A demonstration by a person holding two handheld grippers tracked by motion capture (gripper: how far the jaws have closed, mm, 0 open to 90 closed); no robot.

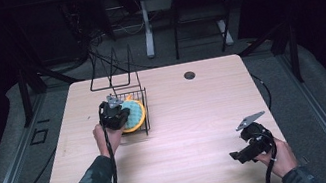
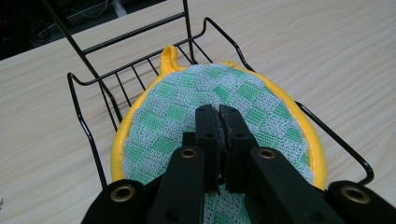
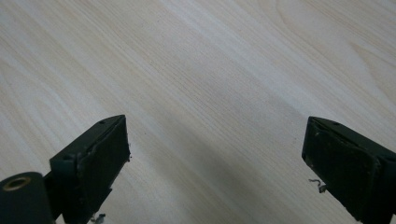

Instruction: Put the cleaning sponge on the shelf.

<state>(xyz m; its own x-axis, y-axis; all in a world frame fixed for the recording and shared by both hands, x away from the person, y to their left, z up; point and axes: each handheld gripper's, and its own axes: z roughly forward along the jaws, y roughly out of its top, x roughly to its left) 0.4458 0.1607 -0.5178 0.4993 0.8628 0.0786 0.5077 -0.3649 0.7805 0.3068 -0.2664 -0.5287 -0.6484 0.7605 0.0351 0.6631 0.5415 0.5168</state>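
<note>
Round pot holder (image 2: 243, 93): green-and-white checked knit face, yellow trim, yellow loop at its far edge. Lies tilted in a black wire basket (image 2: 88, 126), its edge riding over the basket's rim. Basket stands on the bench, left of centre, with tall wire uprights behind it.

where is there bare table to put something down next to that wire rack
Widest free patch: the table between the wire rack and the right hand-held gripper, back to the round hole. A narrower strip runs left of the rack to the table edge. It is crowded at the rack, where the left hand-held gripper is shut on the green and yellow pot holder.
</note>
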